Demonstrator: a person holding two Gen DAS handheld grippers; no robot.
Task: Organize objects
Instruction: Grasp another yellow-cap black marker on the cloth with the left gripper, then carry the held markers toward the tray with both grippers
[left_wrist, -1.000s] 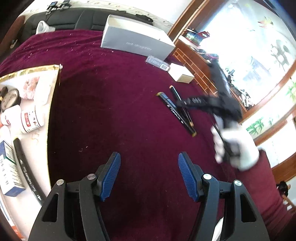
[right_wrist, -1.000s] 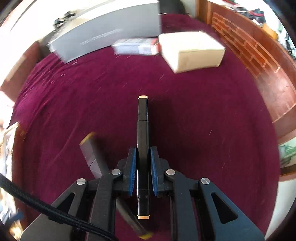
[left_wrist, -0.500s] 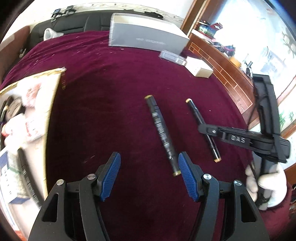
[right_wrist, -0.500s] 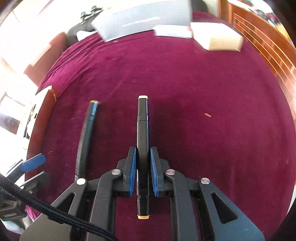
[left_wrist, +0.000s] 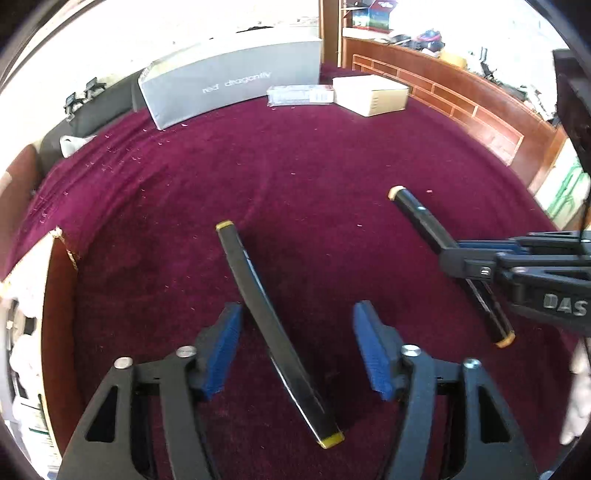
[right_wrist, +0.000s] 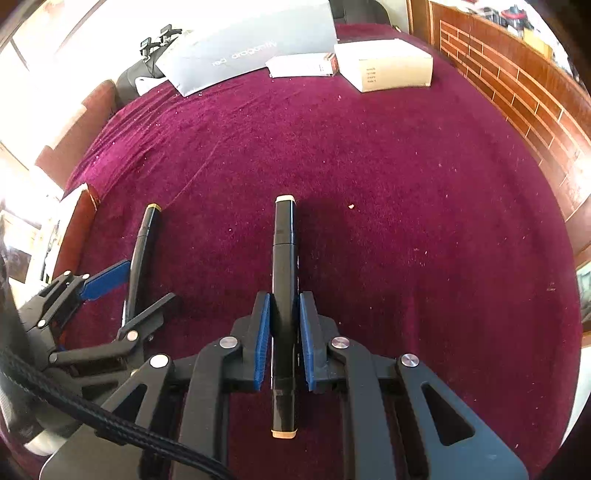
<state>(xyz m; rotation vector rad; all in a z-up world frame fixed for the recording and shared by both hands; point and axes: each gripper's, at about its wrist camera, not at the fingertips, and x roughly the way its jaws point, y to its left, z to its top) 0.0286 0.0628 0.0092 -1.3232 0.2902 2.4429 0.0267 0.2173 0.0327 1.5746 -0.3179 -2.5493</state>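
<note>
My left gripper (left_wrist: 297, 341) is open. A black marker with yellow end caps (left_wrist: 269, 321) lies on the maroon cloth between its blue pads, slanted, touching neither. My right gripper (right_wrist: 283, 332) is shut on a black marker with beige end caps (right_wrist: 283, 258), held just above the cloth. That marker and the right gripper also show in the left wrist view (left_wrist: 424, 218) at the right. The left gripper and yellow-capped marker show in the right wrist view (right_wrist: 142, 243) at the left.
A grey "red dragonfly" box (left_wrist: 232, 83), a small clear pack (left_wrist: 299, 94) and a beige carton (left_wrist: 371, 94) stand at the cloth's far edge. A tray with small items (left_wrist: 22, 332) lies at the left. A wooden rail (left_wrist: 461, 99) runs along the right.
My left gripper has moved forward and down over the yellow-capped marker, which now lies between its open pads. My right gripper still holds the beige-capped marker, lower and closer to the cloth.
</note>
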